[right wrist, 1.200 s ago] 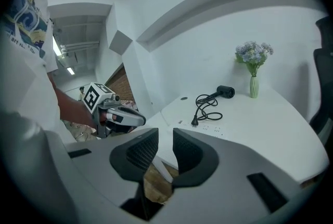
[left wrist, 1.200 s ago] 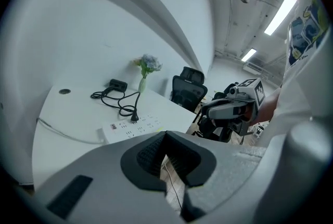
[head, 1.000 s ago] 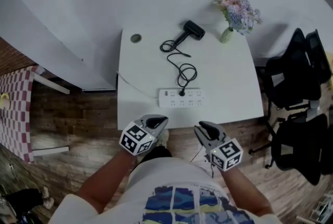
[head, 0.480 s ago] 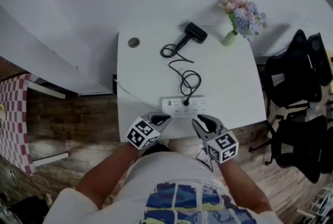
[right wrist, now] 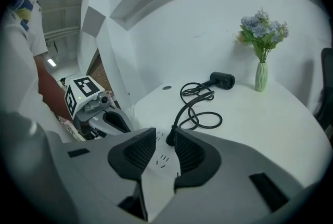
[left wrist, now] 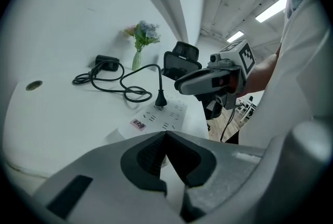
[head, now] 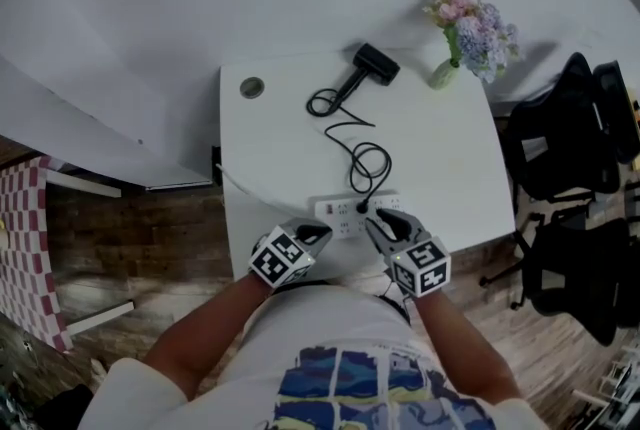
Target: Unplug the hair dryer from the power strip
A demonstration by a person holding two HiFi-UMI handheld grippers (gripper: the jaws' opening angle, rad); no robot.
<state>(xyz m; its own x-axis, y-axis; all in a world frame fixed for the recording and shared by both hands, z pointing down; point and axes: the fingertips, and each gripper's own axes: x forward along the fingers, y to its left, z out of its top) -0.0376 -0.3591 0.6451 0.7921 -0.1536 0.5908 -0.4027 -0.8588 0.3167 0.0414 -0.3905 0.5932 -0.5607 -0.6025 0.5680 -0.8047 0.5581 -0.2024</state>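
Black plug (head: 362, 208) sits in power strip (head: 338, 216).
Our right gripper (head: 384, 219) just opening, empty; left gripper (head: 311, 232) closed, empty; unheld strip may lift.

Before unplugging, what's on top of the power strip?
One black plug stands in the power strip; other visible sockets empty. The right gripper, jaws just opening with the plug between them, hides its right end from head view.

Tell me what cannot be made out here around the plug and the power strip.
- Where the plug enters the power strip: right gripper view, behind a jaw of the right gripper.
- Strip's near end: left gripper view, behind the left gripper.
- Label print: left gripper view, too small.
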